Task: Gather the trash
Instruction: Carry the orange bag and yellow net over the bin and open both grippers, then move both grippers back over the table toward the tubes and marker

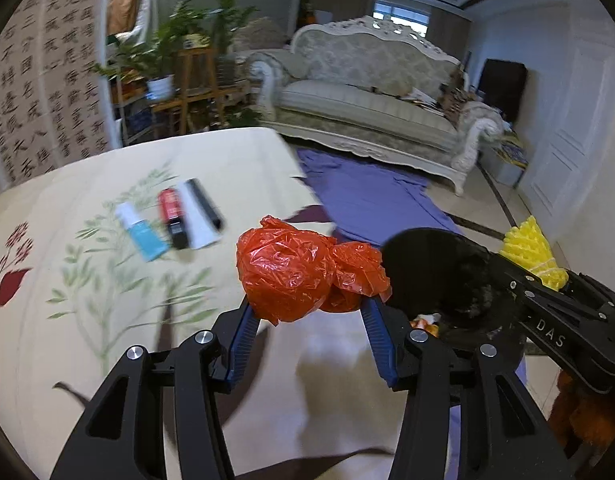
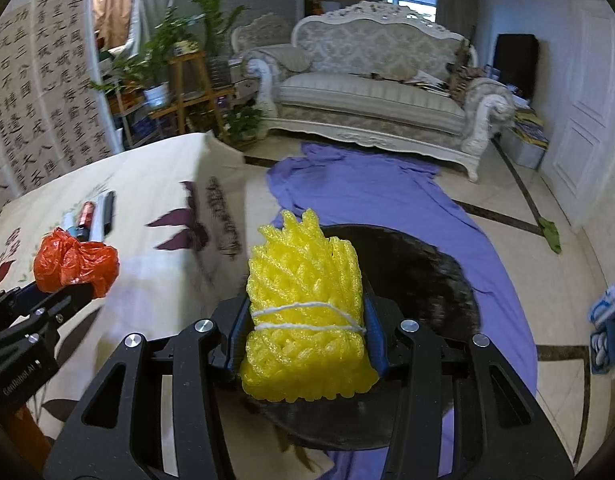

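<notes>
My left gripper [image 1: 307, 304] is shut on a crumpled orange plastic bag [image 1: 299, 272] and holds it above the table's right edge; the bag also shows in the right wrist view [image 2: 73, 260]. My right gripper [image 2: 307, 312] is shut on a yellow foam net bundle [image 2: 305, 308] tied with white string, held over a black bin bag [image 2: 419, 276] that stands on the floor. In the left wrist view the yellow bundle [image 1: 533, 254] and the black bin bag [image 1: 439, 272] sit just right of the orange bag.
A table with a cream floral cloth [image 1: 107, 300] carries several tubes and a pen [image 1: 175, 220]. A purple sheet [image 2: 367, 196] lies on the floor. A white sofa [image 2: 379, 92] and plants [image 2: 167, 60] stand behind. Blue-white slippers [image 2: 607, 328] lie at the right.
</notes>
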Demonstrator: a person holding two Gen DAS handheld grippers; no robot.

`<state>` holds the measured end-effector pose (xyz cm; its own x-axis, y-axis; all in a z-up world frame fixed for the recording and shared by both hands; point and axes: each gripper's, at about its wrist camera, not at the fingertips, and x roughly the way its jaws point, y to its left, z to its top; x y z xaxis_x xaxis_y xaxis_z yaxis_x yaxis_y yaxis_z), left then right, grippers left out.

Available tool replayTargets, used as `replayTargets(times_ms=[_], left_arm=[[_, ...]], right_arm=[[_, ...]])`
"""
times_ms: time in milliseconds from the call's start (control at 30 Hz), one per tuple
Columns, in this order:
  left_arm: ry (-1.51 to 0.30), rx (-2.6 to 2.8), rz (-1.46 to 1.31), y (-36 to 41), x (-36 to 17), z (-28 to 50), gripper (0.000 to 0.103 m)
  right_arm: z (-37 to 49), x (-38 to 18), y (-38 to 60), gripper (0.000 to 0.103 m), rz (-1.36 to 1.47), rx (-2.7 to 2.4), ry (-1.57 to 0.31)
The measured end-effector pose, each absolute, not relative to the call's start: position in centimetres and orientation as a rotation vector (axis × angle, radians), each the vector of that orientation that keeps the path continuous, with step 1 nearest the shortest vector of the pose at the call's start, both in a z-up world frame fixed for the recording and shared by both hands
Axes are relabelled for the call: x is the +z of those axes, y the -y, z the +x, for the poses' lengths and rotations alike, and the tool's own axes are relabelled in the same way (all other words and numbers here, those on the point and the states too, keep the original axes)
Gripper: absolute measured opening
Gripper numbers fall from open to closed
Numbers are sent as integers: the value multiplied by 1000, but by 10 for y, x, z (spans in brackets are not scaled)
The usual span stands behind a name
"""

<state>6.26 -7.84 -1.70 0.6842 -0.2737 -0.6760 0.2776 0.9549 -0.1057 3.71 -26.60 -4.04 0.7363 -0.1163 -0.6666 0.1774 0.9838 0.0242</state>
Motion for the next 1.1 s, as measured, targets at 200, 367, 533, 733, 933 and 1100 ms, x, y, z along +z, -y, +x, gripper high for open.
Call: replayTargets(times_ms=[200, 367, 533, 733, 933, 1100], left_arm=[[-746, -363, 48, 119, -19, 70, 50], [-742, -377, 86, 144, -24, 79, 51], [-757, -373, 127, 163, -33, 91, 56], [-782, -351, 136, 165, -41, 94, 68], [-791, -331, 121, 158, -40, 92, 71], [-796, -300, 118, 146, -39, 86, 71]], right_arm=[[38, -48, 295, 46, 124, -206, -725], [43, -53, 310, 46, 143, -214, -723], [48, -58, 320, 59, 168, -211, -719], [49, -63, 333, 61, 199, -234, -716], [47, -69, 337, 61, 208, -249, -730], [45, -70, 336, 61, 210, -240, -731]])
